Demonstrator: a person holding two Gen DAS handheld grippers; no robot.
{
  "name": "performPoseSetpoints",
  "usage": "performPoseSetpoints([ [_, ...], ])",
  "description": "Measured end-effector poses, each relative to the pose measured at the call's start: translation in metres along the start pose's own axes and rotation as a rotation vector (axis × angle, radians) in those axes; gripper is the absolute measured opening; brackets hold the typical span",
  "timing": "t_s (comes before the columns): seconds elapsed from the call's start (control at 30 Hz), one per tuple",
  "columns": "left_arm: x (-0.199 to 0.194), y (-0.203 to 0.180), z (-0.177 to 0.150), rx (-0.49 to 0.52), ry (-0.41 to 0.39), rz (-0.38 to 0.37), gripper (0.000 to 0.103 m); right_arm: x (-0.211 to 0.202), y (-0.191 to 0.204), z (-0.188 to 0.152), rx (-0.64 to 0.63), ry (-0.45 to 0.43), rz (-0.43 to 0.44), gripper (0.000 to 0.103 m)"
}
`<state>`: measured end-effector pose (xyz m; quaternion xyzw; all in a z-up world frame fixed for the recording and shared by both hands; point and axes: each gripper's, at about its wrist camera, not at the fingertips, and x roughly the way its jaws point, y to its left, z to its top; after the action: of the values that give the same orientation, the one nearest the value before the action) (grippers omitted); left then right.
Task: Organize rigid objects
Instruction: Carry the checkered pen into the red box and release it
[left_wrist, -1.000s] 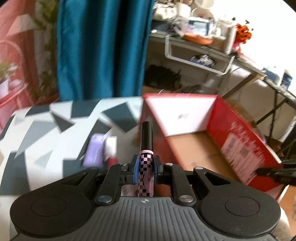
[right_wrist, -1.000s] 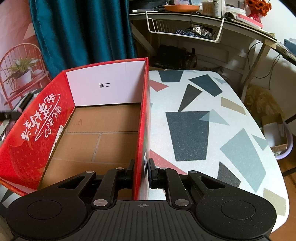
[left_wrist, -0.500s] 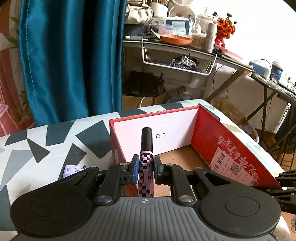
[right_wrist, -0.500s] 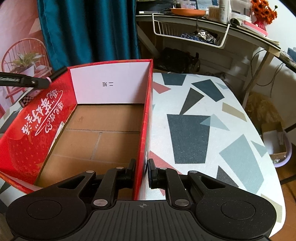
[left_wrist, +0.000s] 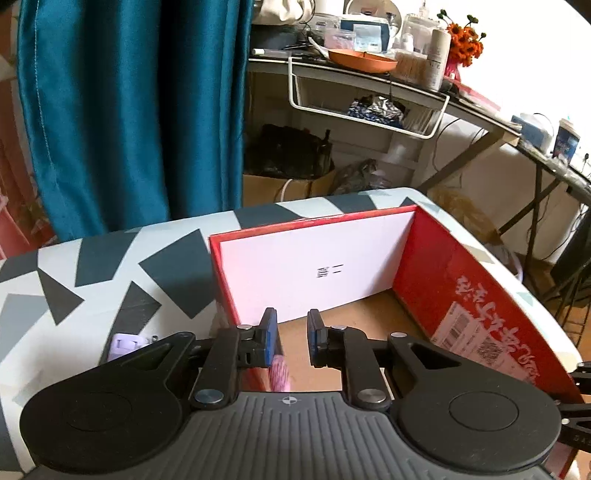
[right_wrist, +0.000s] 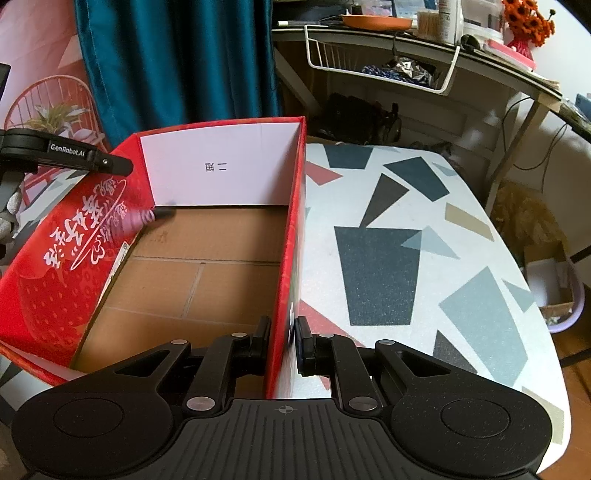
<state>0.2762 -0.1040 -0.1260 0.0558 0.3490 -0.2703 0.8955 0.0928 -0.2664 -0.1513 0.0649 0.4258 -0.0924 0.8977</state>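
My left gripper (left_wrist: 291, 338) stands spread, the pink tube (right_wrist: 138, 218) dropping below it into the box (right_wrist: 284, 236); my right gripper (right_wrist: 282, 341) pinches the box's wall.

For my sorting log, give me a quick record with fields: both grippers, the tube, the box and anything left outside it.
left gripper: open, nothing between its pads
right gripper: shut on the red box's right wall
red box: open-topped, on the patterned table
pink tube: blurred, inside the box by its left wall, held by neither gripper
purple item: on the table, left of the box
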Motion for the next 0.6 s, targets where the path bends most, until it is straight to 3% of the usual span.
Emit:
performPoseSetpoints([
  [0.6, -0.051, 0.012, -0.005, -0.027, -0.058, 0.041, 0.019, 0.0, -0.001, -0.002, 0.02, -0.005, 0.001, 0.012],
])
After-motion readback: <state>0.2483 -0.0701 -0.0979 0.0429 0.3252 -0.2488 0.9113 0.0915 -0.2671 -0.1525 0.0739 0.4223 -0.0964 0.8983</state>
